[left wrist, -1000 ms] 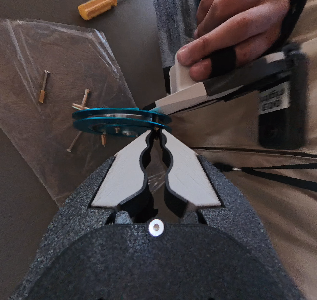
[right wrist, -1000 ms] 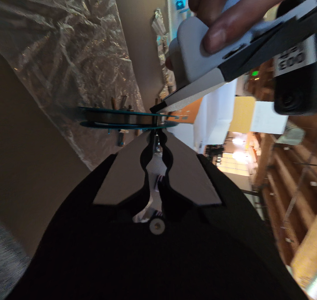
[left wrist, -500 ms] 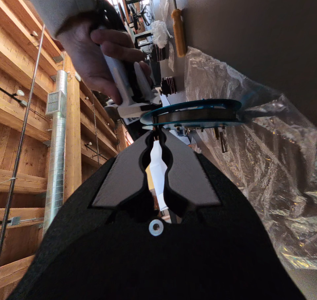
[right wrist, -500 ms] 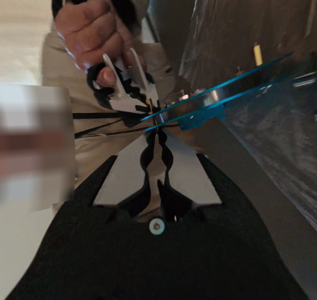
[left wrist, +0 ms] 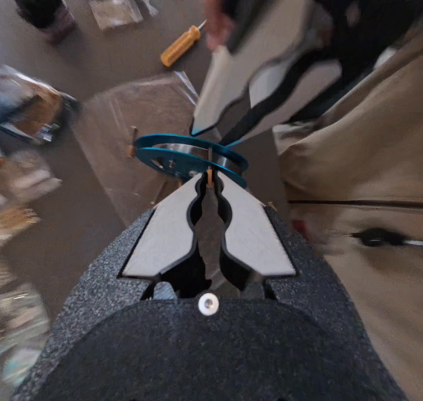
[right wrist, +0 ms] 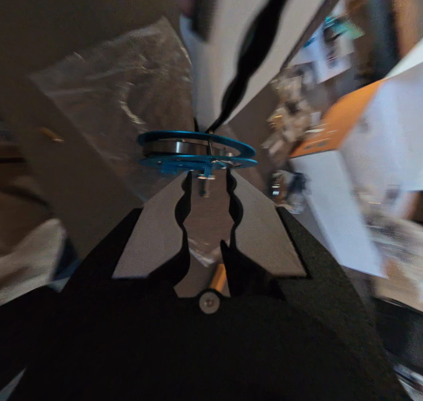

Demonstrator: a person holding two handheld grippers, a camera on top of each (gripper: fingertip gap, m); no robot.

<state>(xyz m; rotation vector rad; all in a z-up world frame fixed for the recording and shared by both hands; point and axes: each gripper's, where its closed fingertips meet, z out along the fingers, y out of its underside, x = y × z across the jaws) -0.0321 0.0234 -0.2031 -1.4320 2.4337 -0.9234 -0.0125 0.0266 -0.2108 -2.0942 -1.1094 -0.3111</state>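
Note:
A blue two-disc assembly [left wrist: 190, 154] with a steel ring between its discs hangs above a clear plastic bag [left wrist: 142, 115]. My left gripper [left wrist: 209, 178] is shut on a small brass standoff [left wrist: 209, 179] at the assembly's near rim. My right gripper [left wrist: 209, 138] comes in from the upper right, jaws apart at the far rim. In the right wrist view the right gripper [right wrist: 208, 175] is open just under the assembly [right wrist: 196, 154], with nothing between its fingers. The left gripper [right wrist: 204, 128] pinches the rim from above. Both views are motion-blurred.
An orange-handled screwdriver [left wrist: 180, 46] lies on the brown table beyond the bag. A person's beige clothing [left wrist: 354, 160] fills the right side. A brass standoff [right wrist: 218, 280] lies on the table under the right gripper. A white and orange box [right wrist: 343, 126] and blurred clutter stand at the right. The tips of both grippers are at nearly the same place.
My right gripper has opened and let go of the assembly's rim. Both grippers have swung round with the assembly, so the views have turned. The left gripper stays shut on the standoff.

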